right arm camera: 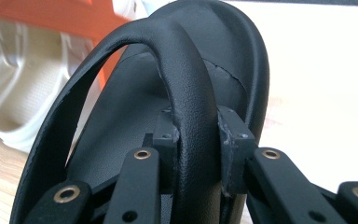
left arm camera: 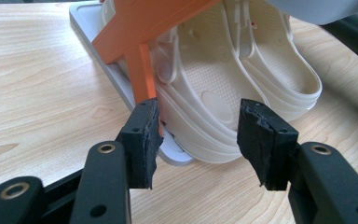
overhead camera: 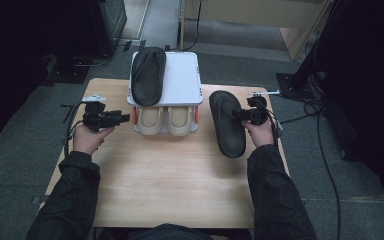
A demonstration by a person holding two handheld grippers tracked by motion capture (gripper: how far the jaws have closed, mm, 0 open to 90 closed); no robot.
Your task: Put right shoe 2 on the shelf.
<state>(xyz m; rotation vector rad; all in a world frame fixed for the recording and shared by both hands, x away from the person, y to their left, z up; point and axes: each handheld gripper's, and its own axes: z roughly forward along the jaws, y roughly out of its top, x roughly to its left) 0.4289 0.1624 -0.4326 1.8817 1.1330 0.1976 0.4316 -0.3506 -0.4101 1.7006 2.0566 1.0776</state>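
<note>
Jaws of the right gripper (right arm camera: 198, 140) are clamped on the strap of a black flip-flop (right arm camera: 168, 93); in the right gripper view the two pads press the strap from either side, near where it meets the sole. In the high view the right gripper (overhead camera: 241, 115) sits at the right edge of that flip-flop (overhead camera: 226, 125), which lies over the right part of the wooden table (overhead camera: 180, 185), toe end pointing away from the person, just beside the small shoe rack (overhead camera: 180, 82).

Left gripper (left arm camera: 198, 140): jaws stand apart with nothing pressed between the pads. In the left gripper view they point at the heel of the nearer beige clog (left arm camera: 223, 93), with the left pad close to the orange leg (left arm camera: 142, 70) of the rack and the edge of its grey base plate (left arm camera: 116, 79). Whether that pad touches the leg cannot be told. In the high view the left gripper (overhead camera: 125, 118) is held level, just left of the rack's lower shelf.

Rack contents, high view: a second black flip-flop (overhead camera: 148, 75) lies on the left half of the white top shelf; the right half is bare. Two beige clogs (overhead camera: 165, 120) sit side by side on the lower level, heels toward the person.
</note>
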